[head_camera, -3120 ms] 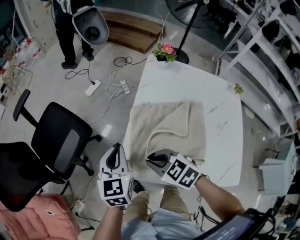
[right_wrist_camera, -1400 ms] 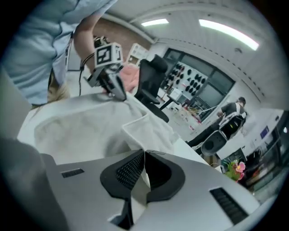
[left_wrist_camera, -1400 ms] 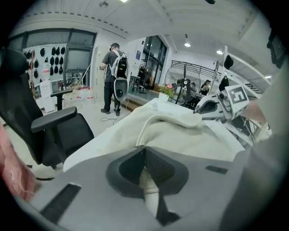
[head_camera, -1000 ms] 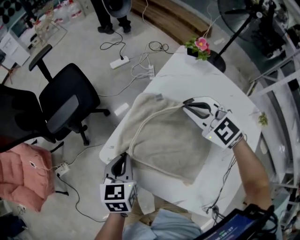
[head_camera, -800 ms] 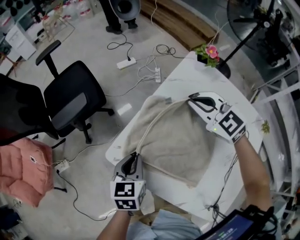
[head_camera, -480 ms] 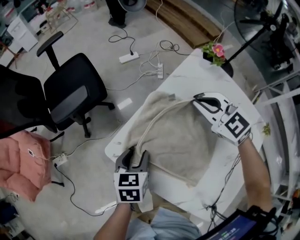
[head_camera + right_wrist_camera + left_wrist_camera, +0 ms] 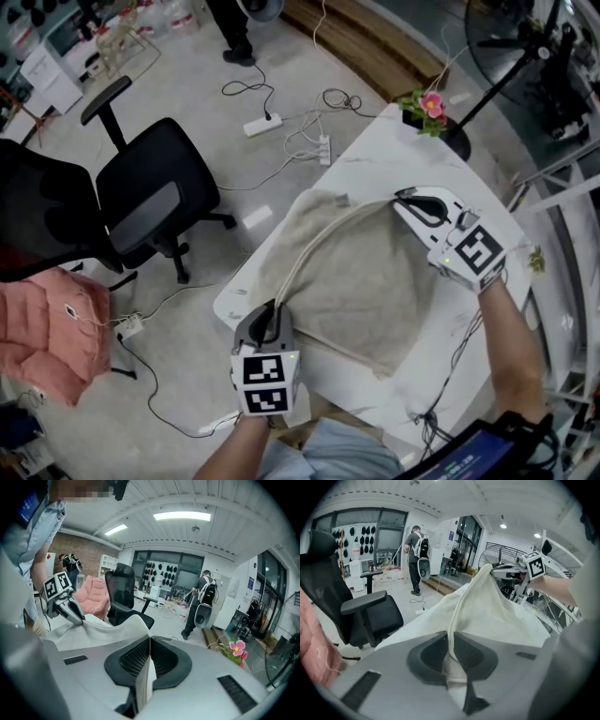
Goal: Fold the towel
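Note:
A beige towel [image 7: 361,281] lies on the white marble table [image 7: 380,150], partly doubled over. A raised hem runs across it between my two grippers. My left gripper [image 7: 267,317] is at the near left corner; its jaws have just been closing and now pinch the towel's edge [image 7: 461,597] between the pads. In the left gripper view the cloth rises from the left gripper [image 7: 451,641] like a tent. My right gripper [image 7: 410,199] is at the far side, shut on a thin towel edge that shows between its pads in the right gripper [image 7: 149,656] view.
A pink flower pot [image 7: 427,105] stands at the table's far corner. On the floor to the left are a black office chair [image 7: 141,206], a pink cushion [image 7: 37,328] and power strips with cables [image 7: 281,122]. A person [image 7: 415,555] stands farther back.
The right gripper has carried the towel's edge from the near side to the far side of the table. The left gripper opened by the near left corner, then closed on the hem.

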`<state>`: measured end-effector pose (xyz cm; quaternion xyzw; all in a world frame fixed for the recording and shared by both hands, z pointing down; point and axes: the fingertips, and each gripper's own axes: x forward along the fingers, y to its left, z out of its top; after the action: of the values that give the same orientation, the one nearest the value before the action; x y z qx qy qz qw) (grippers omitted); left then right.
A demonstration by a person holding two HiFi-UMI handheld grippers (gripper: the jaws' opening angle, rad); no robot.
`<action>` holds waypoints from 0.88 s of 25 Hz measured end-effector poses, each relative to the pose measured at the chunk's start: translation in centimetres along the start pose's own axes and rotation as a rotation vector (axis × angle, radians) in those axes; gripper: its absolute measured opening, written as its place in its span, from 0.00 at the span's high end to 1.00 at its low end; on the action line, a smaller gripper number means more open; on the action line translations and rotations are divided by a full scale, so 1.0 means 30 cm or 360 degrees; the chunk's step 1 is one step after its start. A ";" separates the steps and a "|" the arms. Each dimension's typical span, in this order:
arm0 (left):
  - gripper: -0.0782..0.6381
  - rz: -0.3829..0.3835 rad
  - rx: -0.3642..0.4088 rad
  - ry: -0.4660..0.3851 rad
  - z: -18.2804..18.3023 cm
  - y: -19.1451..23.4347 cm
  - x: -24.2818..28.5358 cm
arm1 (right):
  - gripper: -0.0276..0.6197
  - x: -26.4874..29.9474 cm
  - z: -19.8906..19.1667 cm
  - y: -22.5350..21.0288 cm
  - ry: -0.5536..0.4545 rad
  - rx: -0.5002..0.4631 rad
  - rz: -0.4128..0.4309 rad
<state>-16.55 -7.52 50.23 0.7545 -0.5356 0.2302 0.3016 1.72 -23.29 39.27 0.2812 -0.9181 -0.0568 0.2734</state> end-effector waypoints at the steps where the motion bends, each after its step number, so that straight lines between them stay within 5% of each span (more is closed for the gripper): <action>1: 0.83 -0.0005 0.0005 -0.0034 0.014 -0.008 -0.014 | 0.92 -0.003 0.001 -0.006 -0.0004 0.0011 -0.0021; 12: 0.84 -0.0070 -0.0076 -0.0270 0.151 -0.014 -0.195 | 0.92 0.039 0.106 -0.033 -0.0082 0.0063 -0.0101; 18: 0.84 0.0019 -0.0150 -0.0181 0.100 0.111 -0.187 | 0.92 0.208 0.112 -0.007 0.0034 0.0042 -0.0043; 22: 0.84 0.0055 -0.0147 -0.0016 -0.004 0.182 -0.103 | 0.92 0.359 -0.001 0.015 0.0163 0.0052 0.0000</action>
<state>-22.72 -6.72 49.39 0.7316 -0.5600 0.2065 0.3294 -5.94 -28.82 44.46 0.2882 -0.9038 -0.0273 0.3152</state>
